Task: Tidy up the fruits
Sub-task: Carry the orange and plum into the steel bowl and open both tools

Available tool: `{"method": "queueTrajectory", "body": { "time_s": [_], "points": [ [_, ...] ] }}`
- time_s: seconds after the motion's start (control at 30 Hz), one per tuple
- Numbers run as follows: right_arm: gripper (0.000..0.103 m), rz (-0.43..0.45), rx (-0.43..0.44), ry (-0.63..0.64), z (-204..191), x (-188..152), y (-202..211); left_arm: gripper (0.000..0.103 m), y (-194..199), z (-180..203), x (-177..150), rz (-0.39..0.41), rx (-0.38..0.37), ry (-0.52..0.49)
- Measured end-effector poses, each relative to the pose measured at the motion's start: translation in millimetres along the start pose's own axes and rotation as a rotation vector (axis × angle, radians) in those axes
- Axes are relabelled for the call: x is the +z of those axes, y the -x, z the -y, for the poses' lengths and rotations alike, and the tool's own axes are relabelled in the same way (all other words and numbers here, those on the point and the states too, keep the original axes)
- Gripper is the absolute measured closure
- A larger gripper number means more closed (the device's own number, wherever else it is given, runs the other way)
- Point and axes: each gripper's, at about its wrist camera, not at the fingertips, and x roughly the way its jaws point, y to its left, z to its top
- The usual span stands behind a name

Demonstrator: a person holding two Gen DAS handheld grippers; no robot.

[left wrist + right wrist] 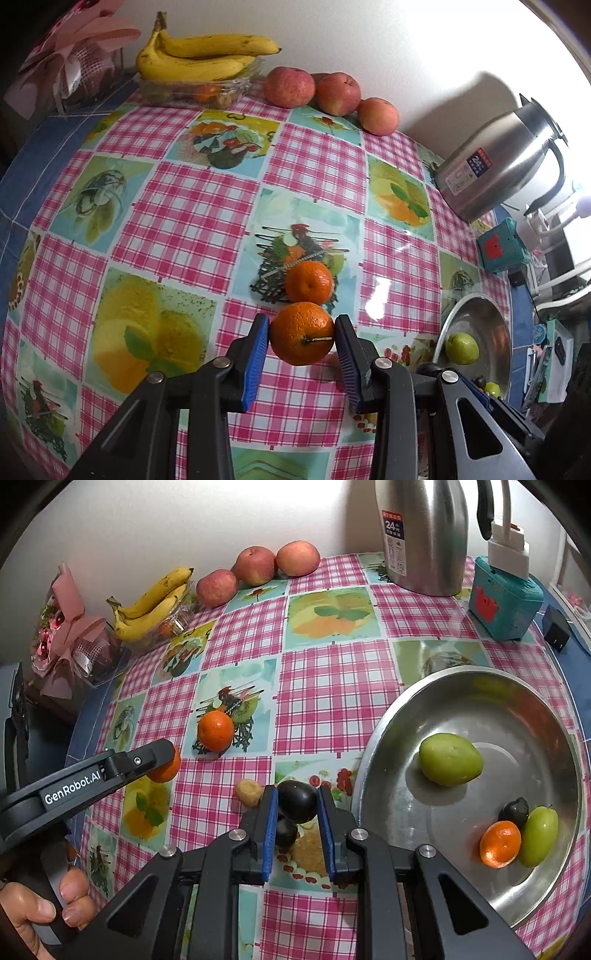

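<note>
Both grippers have fruit between their blue pads, and what matters now is where the bowl [373,746] lies from each; the right gripper [297,801] is closed on a dark plum [297,800], with a second dark plum [286,832] just below it between the fingers, though I cannot tell whether that one is gripped or only lying on the table [325,698] beneath; the bowl's near rim sits just to the right of this gripper, so the plum has only a short sideways swing to make, over the rim and down. The left gripper [302,334] is closed on an orange [302,333], stalk end toward the camera, held a little above the table by the look of it; a second orange [309,282] lies on the table just beyond it, toward the back edge; from this side the bowl [448,317] is well off to the right, with the right gripper between, so I judge the right hand the nearer and likely first to drop. Already in the bowl are a large green fruit [450,758], an orange [500,843], a small dark fruit [513,810] and a smaller green one [539,834], the last three bunched at its near right side; a small tan lump [249,792] lies loose just left of the right gripper; apples [255,566] and bananas [155,602] line the back edge, untouched.
</note>
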Motion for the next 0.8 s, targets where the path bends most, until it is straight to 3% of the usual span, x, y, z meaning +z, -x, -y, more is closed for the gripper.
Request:
{"method": "queueTrajectory", "body": {
  "time_s": [0.33,0.8],
  "points": [
    [0.081,0.044,-0.064,-0.128,48.6,2.0,19.5,0.064,-3.6,51.0,-15.4,-0.02,-0.027,-0.138],
    [0.081,0.104,-0.192,-0.32,129.2,-7.7,49.8,0.064,-9.0,145.8,-65.6,-0.044,-0.111,-0.414]
  ]
}}
